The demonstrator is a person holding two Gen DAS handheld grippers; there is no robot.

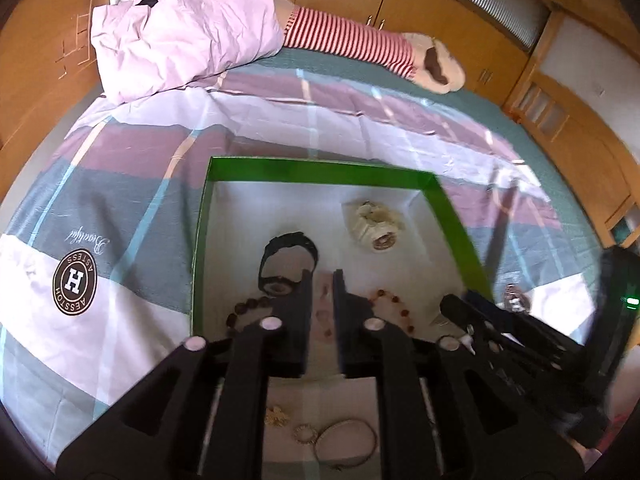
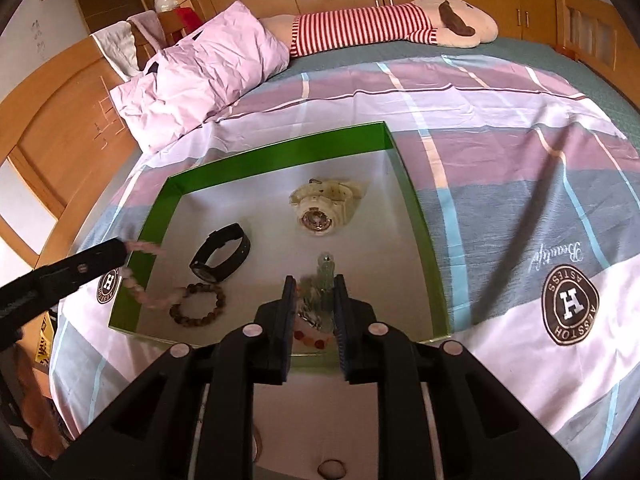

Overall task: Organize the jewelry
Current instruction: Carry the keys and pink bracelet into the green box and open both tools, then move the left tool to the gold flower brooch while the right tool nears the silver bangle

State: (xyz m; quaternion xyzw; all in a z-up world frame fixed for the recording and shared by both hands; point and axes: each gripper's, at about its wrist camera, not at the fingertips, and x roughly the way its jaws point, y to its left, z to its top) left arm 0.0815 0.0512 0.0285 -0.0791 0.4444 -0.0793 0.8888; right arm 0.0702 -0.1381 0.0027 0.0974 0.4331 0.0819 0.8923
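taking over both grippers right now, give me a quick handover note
Left gripper: jaws apart; pink bead bracelet blurred at its tip over the green box, can't tell if it is free.
Right gripper: jaws apart around a green-and-silver piece, not pressing it.
In the box: black watch, cream watch, brown bead bracelet, red bead bracelet.
Left to do: gold brooch, small ring and thin bangle on the bedsheet, outside the box.
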